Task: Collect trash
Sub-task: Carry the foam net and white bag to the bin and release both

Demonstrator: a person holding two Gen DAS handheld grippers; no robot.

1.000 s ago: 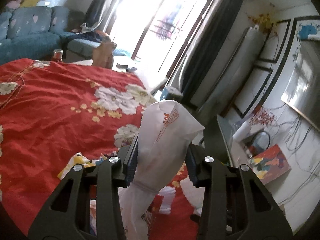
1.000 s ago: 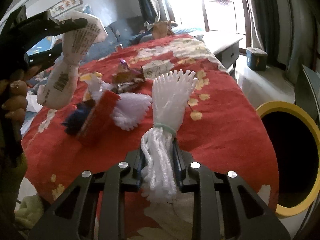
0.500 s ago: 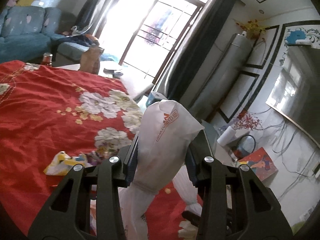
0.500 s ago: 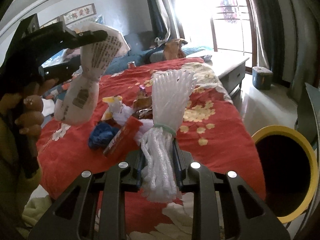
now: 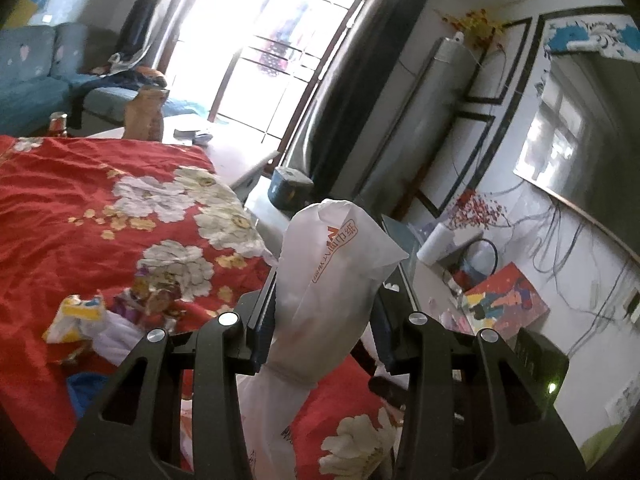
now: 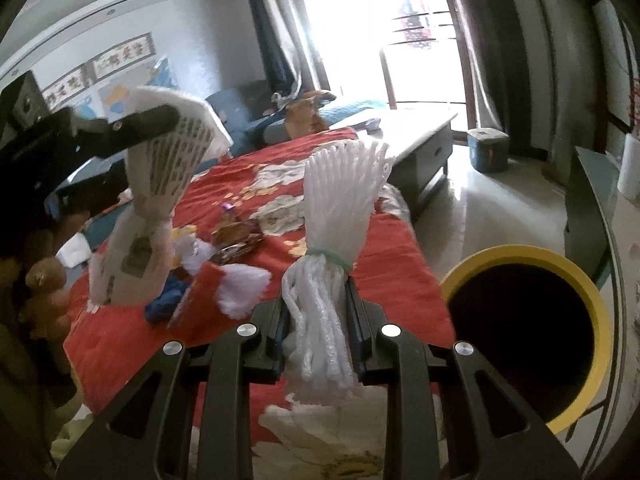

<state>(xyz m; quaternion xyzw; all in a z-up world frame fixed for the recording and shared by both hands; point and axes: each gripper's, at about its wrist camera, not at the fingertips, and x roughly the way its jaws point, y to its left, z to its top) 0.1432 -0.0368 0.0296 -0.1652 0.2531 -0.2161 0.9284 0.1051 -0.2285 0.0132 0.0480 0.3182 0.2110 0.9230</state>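
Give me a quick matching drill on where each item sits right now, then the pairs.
Things:
1. white foam net
2. white tissue wrapper
3. yellow-rimmed bin
4. blue crumpled scrap

Places:
A. lying on the red floral cloth
B. clamped in the left gripper
C. clamped in the right gripper
D. beside the cloth's edge, mouth open

Pairs: 1-C, 2-B, 3-D, 4-A

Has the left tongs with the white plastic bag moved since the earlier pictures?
Yes. In the right wrist view the left tongs and its white plastic bag now sit further right, toward the yellow-rimmed bin, relative to the trash on the red cloth.
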